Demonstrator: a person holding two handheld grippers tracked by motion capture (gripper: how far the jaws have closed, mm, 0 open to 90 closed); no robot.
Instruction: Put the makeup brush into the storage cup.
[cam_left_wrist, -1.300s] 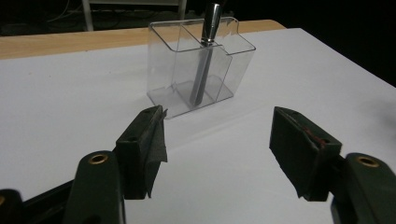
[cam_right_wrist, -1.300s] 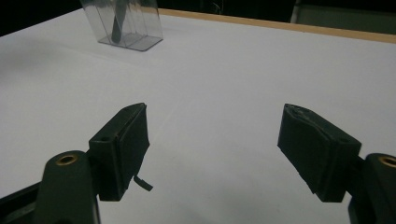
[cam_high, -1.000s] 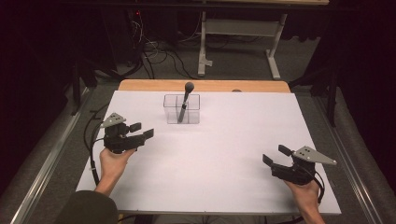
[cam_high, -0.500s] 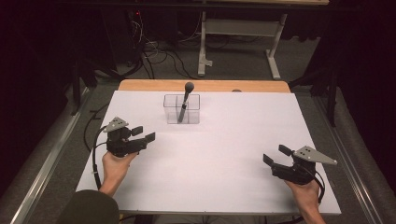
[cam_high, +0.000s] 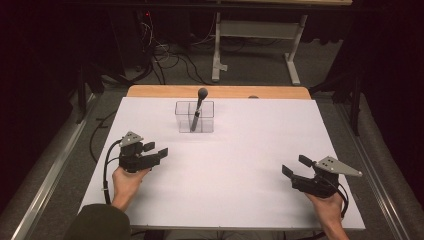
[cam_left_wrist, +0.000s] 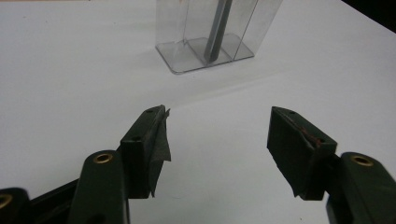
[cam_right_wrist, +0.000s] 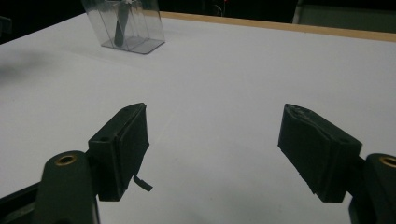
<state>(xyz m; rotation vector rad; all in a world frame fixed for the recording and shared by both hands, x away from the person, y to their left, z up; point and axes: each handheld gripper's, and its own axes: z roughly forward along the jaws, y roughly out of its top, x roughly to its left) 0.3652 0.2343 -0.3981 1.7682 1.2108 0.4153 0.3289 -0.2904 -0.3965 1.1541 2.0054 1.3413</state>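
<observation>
A: Microphone (cam_high: 198, 106) location?
B: Upright in clear box (cam_high: 194, 117), far side of table (cam_high: 240, 165).
A: Grippers?
B: Left gripper (cam_high: 159, 151) and right gripper (cam_high: 295, 166) both spread, empty, well apart from it.

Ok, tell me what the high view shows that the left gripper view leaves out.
High view alone: the person's hands, the right gripper, the round black head of the tool above the clear box, and the floor with cables. Left gripper view alone: close detail of the left gripper, jaws open, torn tape on the pads. Both: the box, the tool's grey handle, the white table.
</observation>
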